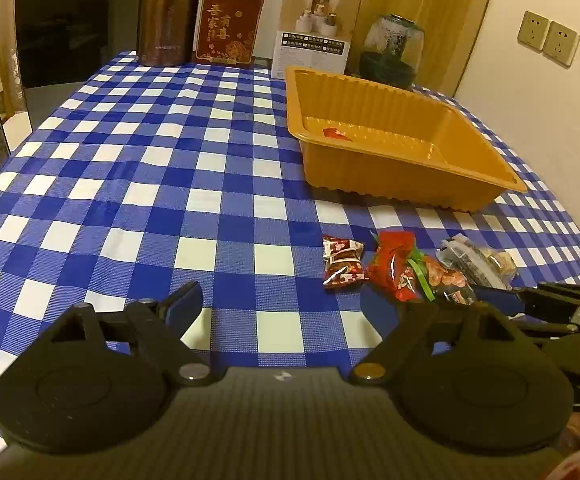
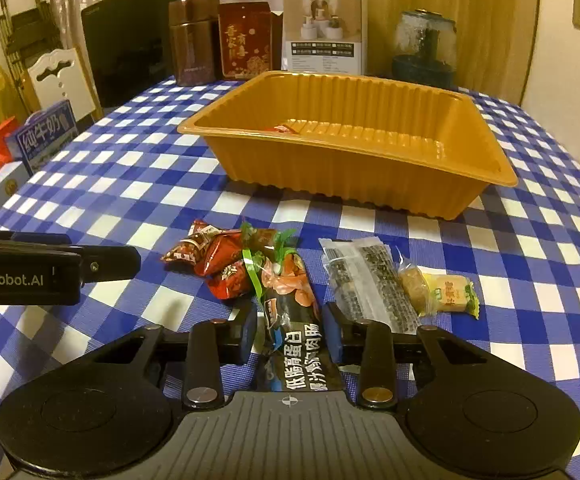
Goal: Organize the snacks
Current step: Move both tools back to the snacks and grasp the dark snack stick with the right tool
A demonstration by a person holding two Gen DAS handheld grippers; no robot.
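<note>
Snacks: a small heap of wrapped packets lies on the checked cloth [image 2: 138,184], near the front side of the tray [image 2: 370,184] and apart from it.
Sausage pack [image 2: 286,320]: dark wrapper with white print, lying lengthwise toward the camera, its far end under a clear packet with orange pieces.
Right gripper [image 2: 292,330]: jaws drawn close on either side of the sausage pack, blue pads at its edges; the pack sits between them on the cloth and looks pinched.
Left gripper [image 1: 280,306]: jaws spread wide over bare cloth, nothing between them, just left of the heap.
Red packets: one red-and-white packet [image 1: 342,262] stands at the left end of the heap, a plain red one [image 1: 392,266] touching beside it.
Seaweed pack [image 2: 366,280]: clear, long, just right of the sausage pack.
Pastry [image 2: 438,288]: yellow-wrapped, at the right end of the row.
Tray: orange, ribbed walls, open top; one small red packet [image 1: 336,134] lies inside near its far left corner.
Far edge of table: brown canister [image 1: 168,16], red pouch [image 1: 230,24], white box [image 1: 316,28], glass jar [image 1: 392,48], all upright in a row.
</note>
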